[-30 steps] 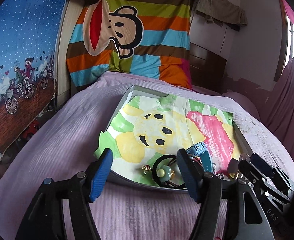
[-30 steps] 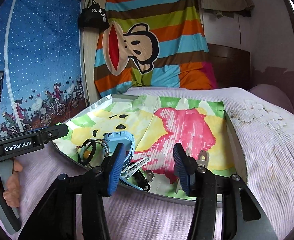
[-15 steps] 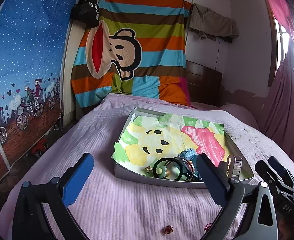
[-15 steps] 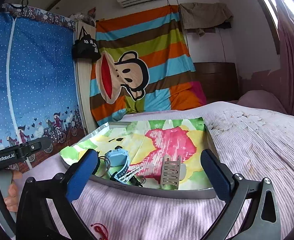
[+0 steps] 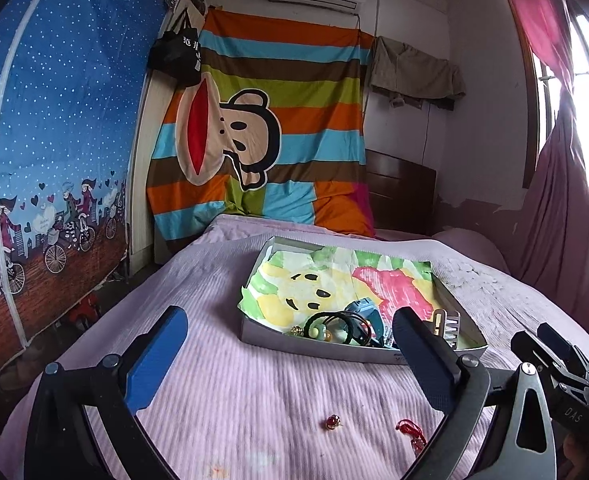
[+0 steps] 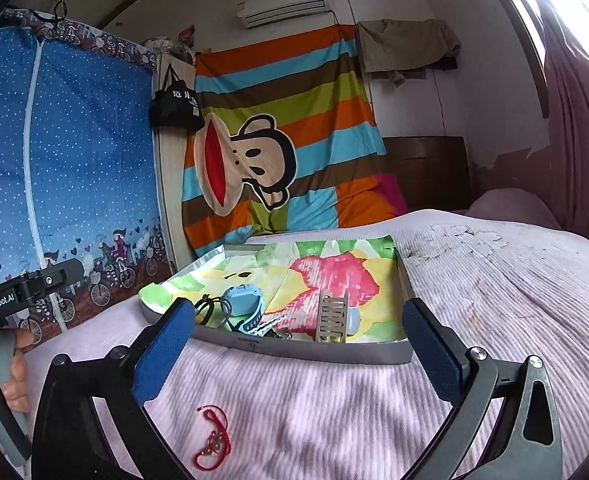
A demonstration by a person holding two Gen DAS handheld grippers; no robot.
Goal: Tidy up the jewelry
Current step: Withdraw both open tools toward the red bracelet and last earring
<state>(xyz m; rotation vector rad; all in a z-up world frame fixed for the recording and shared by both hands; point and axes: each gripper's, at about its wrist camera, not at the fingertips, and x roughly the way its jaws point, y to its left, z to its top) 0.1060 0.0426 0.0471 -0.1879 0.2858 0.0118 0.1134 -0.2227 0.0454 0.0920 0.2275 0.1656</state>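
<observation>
A shallow grey tray lined with a bright cartoon sheet lies on the pink bedspread. Its near end holds black hair ties with a green bead, a blue watch, a comb-like hair clip and a small gold piece. On the bedspread in front of the tray lie a small red bead and a red cord bracelet. My left gripper and right gripper both stand wide open and hold nothing, short of the tray.
The pink bed runs back to a striped monkey-print cloth on the wall. A blue fabric wardrobe stands left of the bed, a pink curtain right. A hand grips the other gripper's handle at the left edge.
Both grippers have drawn back and up from the tray's near end and opened wide. The red bead and red cord on the bedspread have come into view.
</observation>
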